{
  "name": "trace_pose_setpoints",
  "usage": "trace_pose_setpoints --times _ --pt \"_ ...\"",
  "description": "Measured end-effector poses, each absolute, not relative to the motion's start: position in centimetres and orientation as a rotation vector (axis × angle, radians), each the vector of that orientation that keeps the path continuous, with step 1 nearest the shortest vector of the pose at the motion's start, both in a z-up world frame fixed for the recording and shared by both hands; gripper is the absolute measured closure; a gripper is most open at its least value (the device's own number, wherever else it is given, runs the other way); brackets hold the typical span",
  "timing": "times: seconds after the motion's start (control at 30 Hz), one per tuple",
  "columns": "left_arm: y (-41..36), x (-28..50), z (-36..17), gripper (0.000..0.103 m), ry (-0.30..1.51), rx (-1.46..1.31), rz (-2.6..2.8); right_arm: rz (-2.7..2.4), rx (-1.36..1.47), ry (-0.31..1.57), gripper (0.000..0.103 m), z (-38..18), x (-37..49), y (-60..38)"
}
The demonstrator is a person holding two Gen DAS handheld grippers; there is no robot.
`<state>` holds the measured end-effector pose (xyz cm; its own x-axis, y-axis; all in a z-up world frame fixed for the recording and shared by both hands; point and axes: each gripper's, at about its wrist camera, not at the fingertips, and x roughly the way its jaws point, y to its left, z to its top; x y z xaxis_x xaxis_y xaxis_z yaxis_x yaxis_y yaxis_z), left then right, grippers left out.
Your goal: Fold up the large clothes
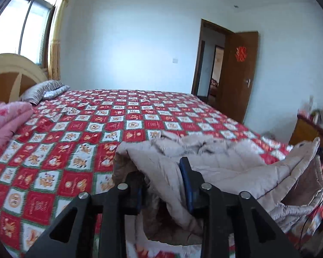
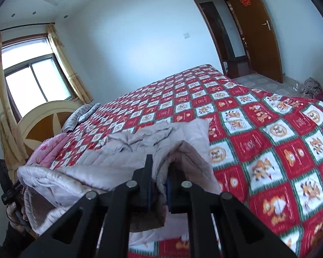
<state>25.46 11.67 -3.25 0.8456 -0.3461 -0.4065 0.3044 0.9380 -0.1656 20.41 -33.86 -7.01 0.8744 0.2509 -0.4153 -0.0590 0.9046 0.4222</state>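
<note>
Beige quilted coat [image 1: 226, 161] lies rumpled on the near part of the bed [image 1: 97, 118], over the red-and-white patchwork bedspread [image 1: 53, 172], its near edge lifted at two corners; going from left to right in the left wrist view, a folded pink blanket [image 1: 6, 124] sits at the bed's far left by the headboard [image 1: 8, 75], a striped pillow [image 1: 43, 90] just beyond it, with window [image 1: 21, 25] and yellow curtain [image 1: 56, 43] behind; next comes the left hand-held gripper [image 1: 161, 185], its fingers pinching a fold of the coat's left corner, fabric bunched between the blue pads [image 1: 186, 185]; farther right the coat rises to a second raised corner at the frame's edge; an open brown door [image 1: 239, 75] stands in the far wall. In the right wrist view, the person's left hand [image 2: 15, 212] shows at the far left under the lifted corner; the right hand-held gripper [image 2: 159, 185] is pressed onto a fold of the coat's right corner; open bedspread stretches to the right.
</note>
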Motion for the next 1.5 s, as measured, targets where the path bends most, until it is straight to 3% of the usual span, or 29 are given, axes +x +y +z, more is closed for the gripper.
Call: trace_pose_setpoints --times 0.33,0.67,0.8,0.83,0.87,0.9,0.93,1.13,1.3,1.4,1.5 --pt "12.9 37.0 -3.8 0.054 0.524 -0.241 -0.319 0.053 0.479 0.528 0.091 -8.1 31.2 -36.1" --pt "5.8 44.8 -8.2 0.052 0.639 0.016 0.016 -0.127 0.366 0.573 0.091 -11.8 39.9 -33.2" --pt "6.3 47.7 -8.3 0.048 0.66 -0.053 0.035 -0.198 0.345 0.579 0.091 -11.9 42.2 -33.5" --pt "6.5 48.4 -8.2 0.044 0.666 -0.087 0.024 -0.205 0.344 0.581 0.085 -12.1 42.6 -33.6" --pt "6.6 48.9 -8.2 0.032 0.667 -0.108 0.016 -0.208 0.345 0.586 0.082 -12.3 43.1 -33.7" --pt "6.9 48.9 -7.9 0.021 0.643 -0.139 0.014 -0.202 0.354 0.584 0.073 -12.5 43.5 -33.8" --pt "7.0 48.8 -7.5 0.002 0.618 -0.163 0.005 -0.186 0.375 0.574 0.065 -12.7 43.6 -34.1" --pt "5.8 47.1 -5.8 0.001 0.478 -0.088 0.023 -0.091 0.416 0.499 0.029 -12.5 43.7 -33.7" --pt "2.8 43.2 -6.5 0.001 0.388 0.001 0.136 -0.237 0.228 0.343 0.006 -9.6 40.0 -29.9" --pt "-0.2 41.7 -7.4 0.001 0.312 0.077 0.154 -0.147 0.134 0.271 0.0 -9.1 37.7 -25.5" --pt "-2.1 43.6 -7.7 0.001 0.312 0.131 0.18 -0.048 -0.011 0.323 0.001 -10.3 39.0 -20.7"
